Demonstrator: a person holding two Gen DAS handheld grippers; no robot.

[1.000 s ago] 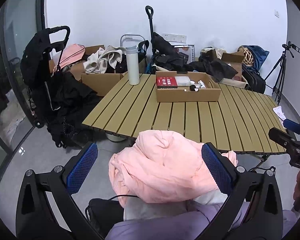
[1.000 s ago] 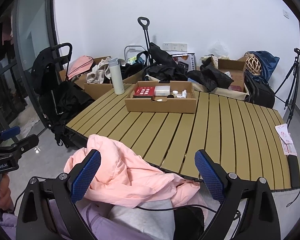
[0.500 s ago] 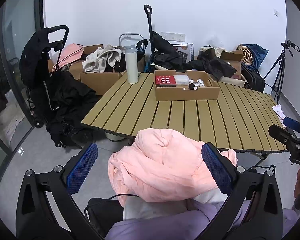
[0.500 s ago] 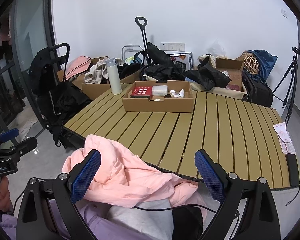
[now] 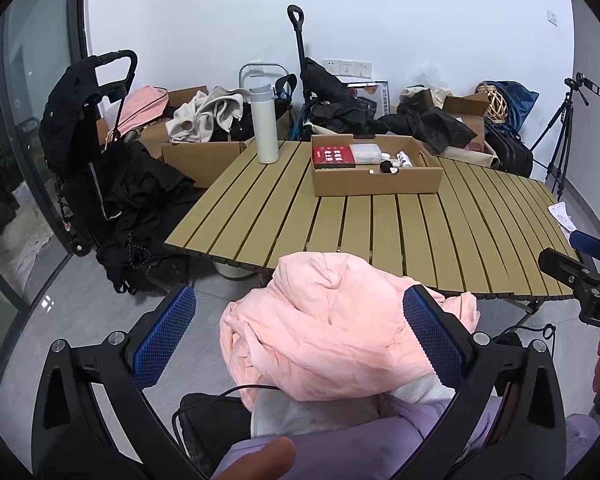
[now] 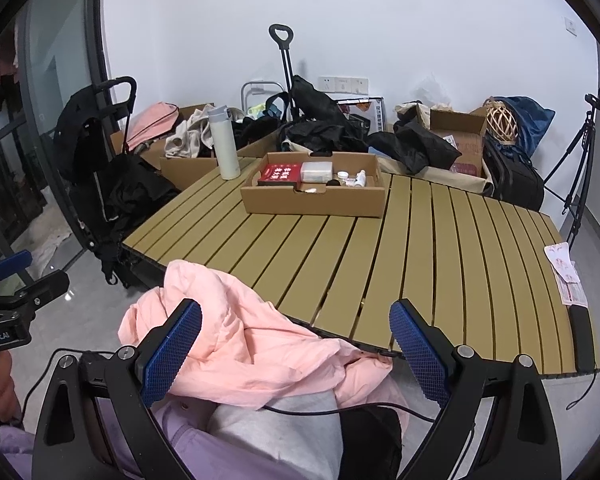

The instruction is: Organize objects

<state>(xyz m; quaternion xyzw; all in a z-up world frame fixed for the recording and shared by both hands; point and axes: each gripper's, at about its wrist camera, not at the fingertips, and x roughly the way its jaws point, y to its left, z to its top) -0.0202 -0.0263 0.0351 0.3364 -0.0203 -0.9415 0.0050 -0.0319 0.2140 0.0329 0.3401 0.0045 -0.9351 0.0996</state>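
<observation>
Left wrist view: pink jacket (image 5: 340, 332) overlaps the slatted table (image 5: 380, 224) near edge

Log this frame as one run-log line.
left hand-held gripper: open, empty | right hand-held gripper: open, empty | pink jacket: on lap, ungrasped | cardboard tray: on slatted table

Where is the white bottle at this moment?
In both views the white bottle stands upright at the slatted table's far left corner, left of the shallow cardboard tray and apart from it.
</observation>
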